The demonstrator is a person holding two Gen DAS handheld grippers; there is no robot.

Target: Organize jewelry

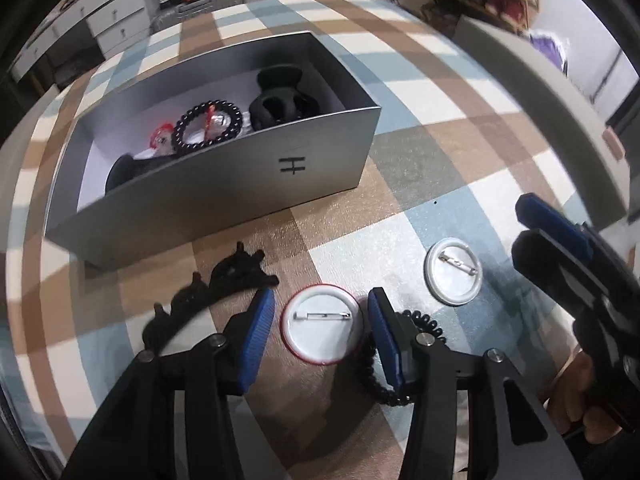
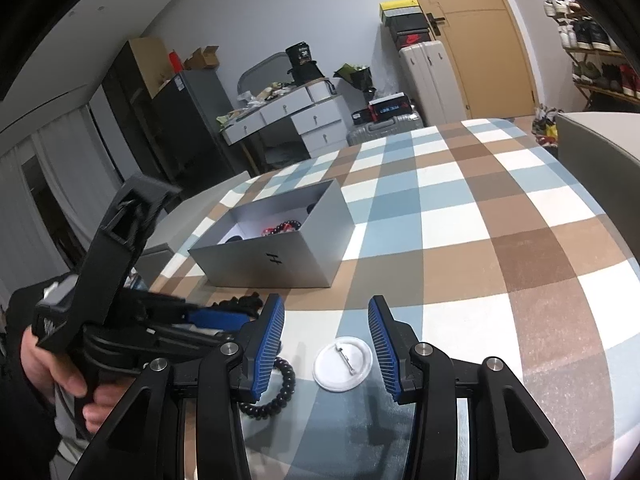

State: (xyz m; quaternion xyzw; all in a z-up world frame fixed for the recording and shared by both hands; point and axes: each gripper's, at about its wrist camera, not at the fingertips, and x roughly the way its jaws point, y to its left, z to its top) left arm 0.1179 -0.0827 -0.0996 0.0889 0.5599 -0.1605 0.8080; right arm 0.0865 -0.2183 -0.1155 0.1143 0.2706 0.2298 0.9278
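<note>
A grey open box (image 1: 224, 196) stands on the checked tablecloth and holds a black bead bracelet (image 1: 208, 127), a black hair claw (image 1: 280, 100) and red items. My left gripper (image 1: 322, 330) is open, its blue pads on either side of a red-rimmed pin badge (image 1: 322, 326) lying face down. A black spiky headband (image 1: 216, 284) lies left of it; a black bead bracelet (image 1: 380, 364) lies under the right finger. A white pin badge (image 1: 454, 272) lies further right. My right gripper (image 2: 326, 332) is open above that white badge (image 2: 343, 363), beside the bracelet (image 2: 276, 392).
The box (image 2: 276, 256) sits mid-table in the right wrist view. A grey chair back (image 1: 532, 92) stands at the table's right edge. Drawers (image 2: 304, 120), suitcases (image 2: 424, 80) and a shoe rack (image 2: 592, 60) stand beyond the table.
</note>
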